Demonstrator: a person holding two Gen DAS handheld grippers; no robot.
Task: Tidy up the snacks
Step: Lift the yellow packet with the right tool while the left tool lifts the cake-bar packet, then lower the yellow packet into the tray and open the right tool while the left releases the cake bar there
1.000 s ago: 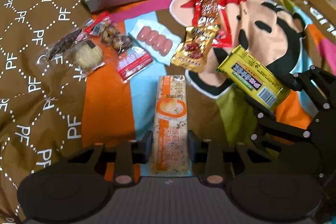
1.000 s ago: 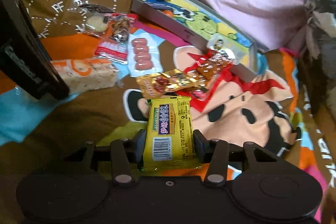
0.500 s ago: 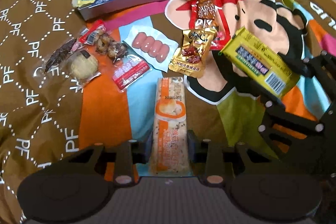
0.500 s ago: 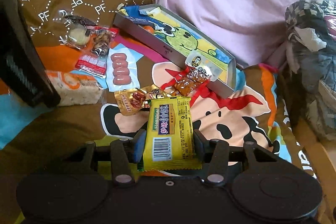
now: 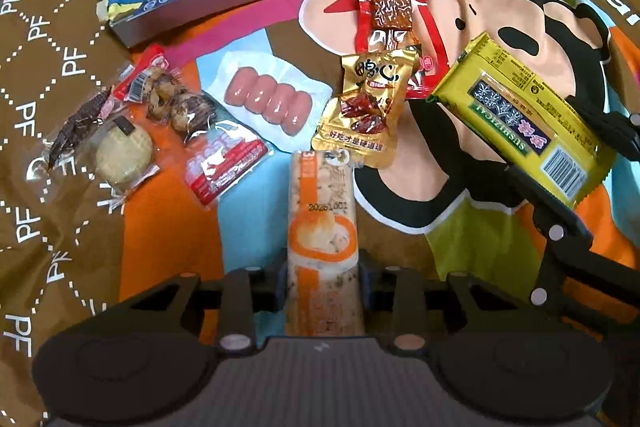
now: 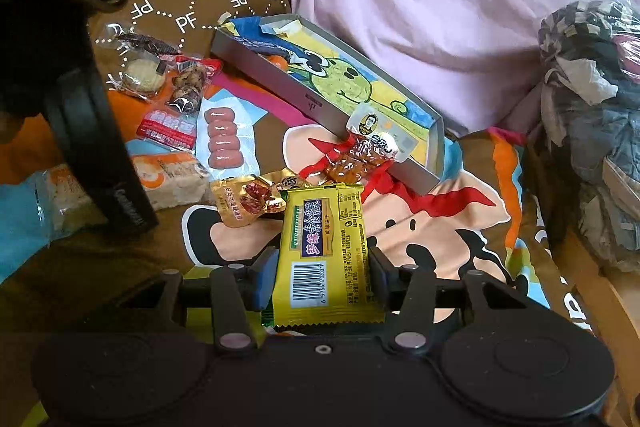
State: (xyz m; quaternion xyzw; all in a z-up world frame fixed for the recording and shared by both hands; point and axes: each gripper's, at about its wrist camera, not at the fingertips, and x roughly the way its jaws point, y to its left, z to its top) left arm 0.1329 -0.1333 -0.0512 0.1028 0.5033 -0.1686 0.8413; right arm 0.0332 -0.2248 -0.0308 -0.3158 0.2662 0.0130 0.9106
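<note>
Since a second ago your right gripper (image 6: 318, 281) has lifted the yellow packet (image 6: 324, 247), clamped at its barcode end; light, crinkly, slippery. Left gripper (image 5: 322, 293) pinches the stiff orange bar (image 5: 322, 227). Tray (image 6: 304, 99) at twelve o'clock.

Right gripper (image 6: 320, 277) clamps flat yellow foil snack packet (image 6: 324, 251), barcode end nearest. Just ahead-left lies gold foil date pouch (image 6: 246, 203). Shallow grey cardboard tray with cartoon lining (image 6: 316, 103) farther ahead; clear spicy-strip packet (image 6: 360, 151) leans on its wall.
</note>
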